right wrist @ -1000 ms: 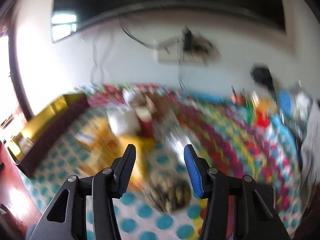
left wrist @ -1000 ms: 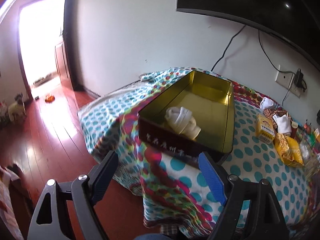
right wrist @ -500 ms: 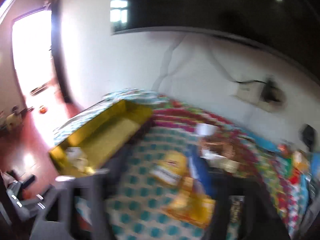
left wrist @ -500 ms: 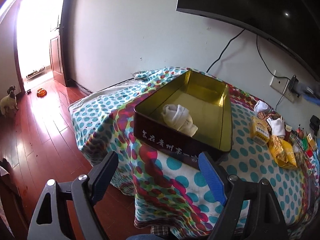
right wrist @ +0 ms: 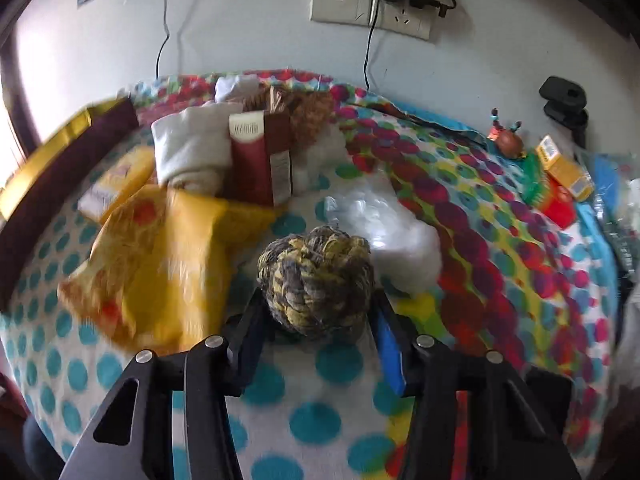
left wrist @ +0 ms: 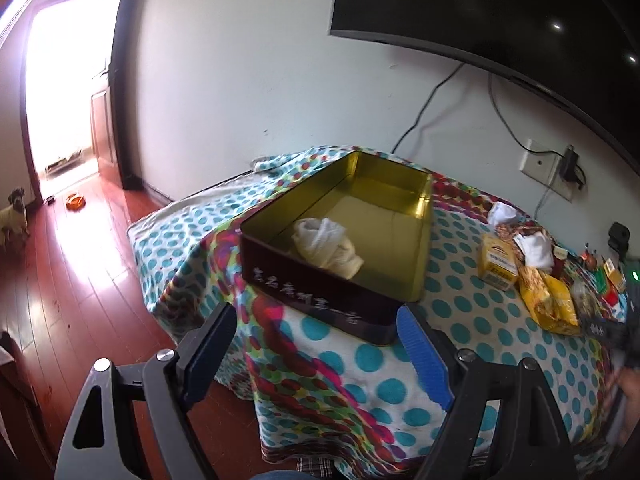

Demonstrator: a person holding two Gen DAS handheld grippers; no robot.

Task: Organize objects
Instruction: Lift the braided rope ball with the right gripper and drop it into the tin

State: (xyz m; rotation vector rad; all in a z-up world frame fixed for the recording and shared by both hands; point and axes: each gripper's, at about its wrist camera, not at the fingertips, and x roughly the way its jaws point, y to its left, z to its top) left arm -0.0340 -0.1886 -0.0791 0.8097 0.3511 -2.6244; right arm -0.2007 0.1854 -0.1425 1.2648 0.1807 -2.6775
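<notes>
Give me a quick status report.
Left gripper open, empty. Right gripper straddling rope ball, grip unconfirmed. Gold tin holds one cloth.
</notes>
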